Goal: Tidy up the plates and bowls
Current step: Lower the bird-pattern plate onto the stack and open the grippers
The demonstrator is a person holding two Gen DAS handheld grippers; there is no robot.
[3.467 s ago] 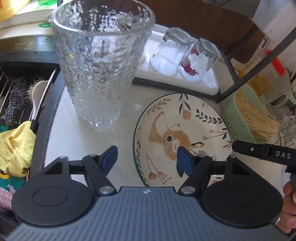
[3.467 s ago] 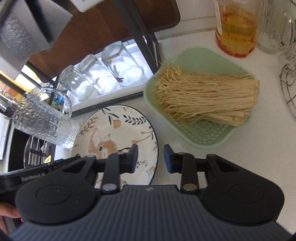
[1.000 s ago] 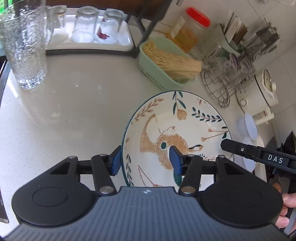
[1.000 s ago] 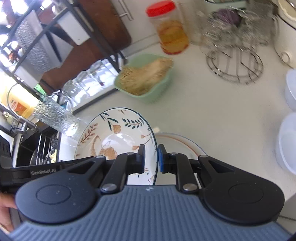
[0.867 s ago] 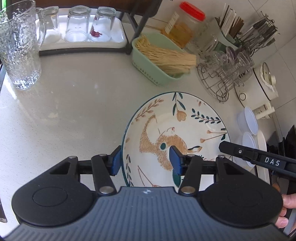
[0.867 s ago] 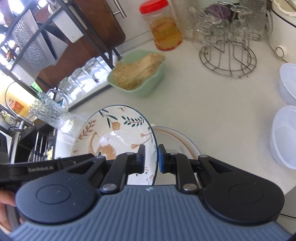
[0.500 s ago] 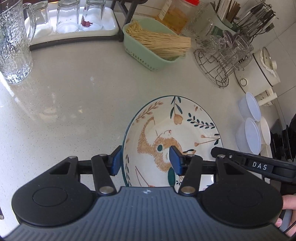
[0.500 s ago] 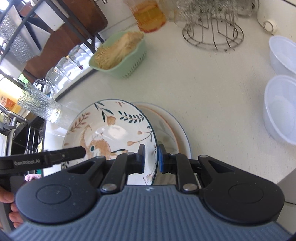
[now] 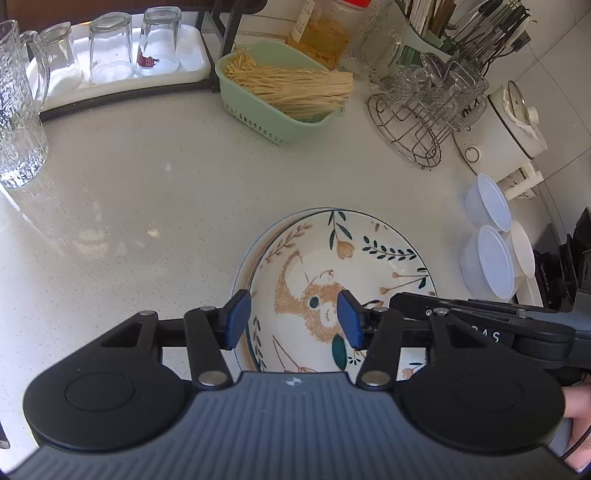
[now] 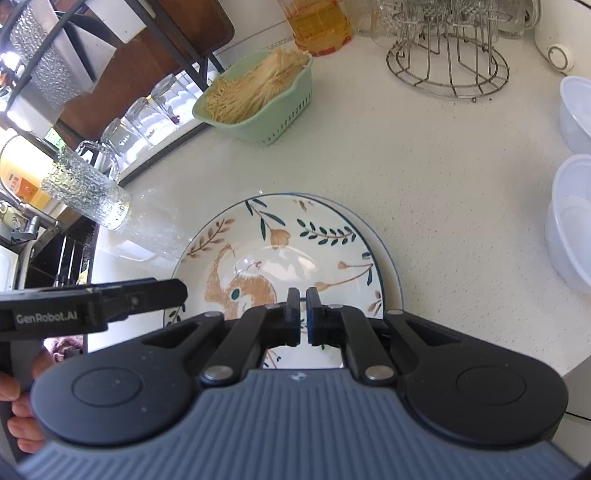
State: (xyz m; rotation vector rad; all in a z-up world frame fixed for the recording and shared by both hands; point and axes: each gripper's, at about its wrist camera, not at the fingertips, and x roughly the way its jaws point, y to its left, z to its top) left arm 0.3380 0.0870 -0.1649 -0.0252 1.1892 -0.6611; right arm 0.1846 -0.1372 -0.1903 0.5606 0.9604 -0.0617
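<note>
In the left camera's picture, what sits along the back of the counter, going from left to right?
Glass pitcher → tray of upturned glasses → green basket of noodles → wire rack → white cooker.

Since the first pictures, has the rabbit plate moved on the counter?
Yes. The rabbit plate has gone from beside the textured glass jug, away to the right, and now sits on another plate near the white bowls.

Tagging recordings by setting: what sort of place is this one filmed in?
Most likely a home kitchen counter. A tray of upturned drinking glasses, a wire rack of glassware and a utensil holder stand along the back, with a squirrel-pattern plate on the stone countertop.
</note>
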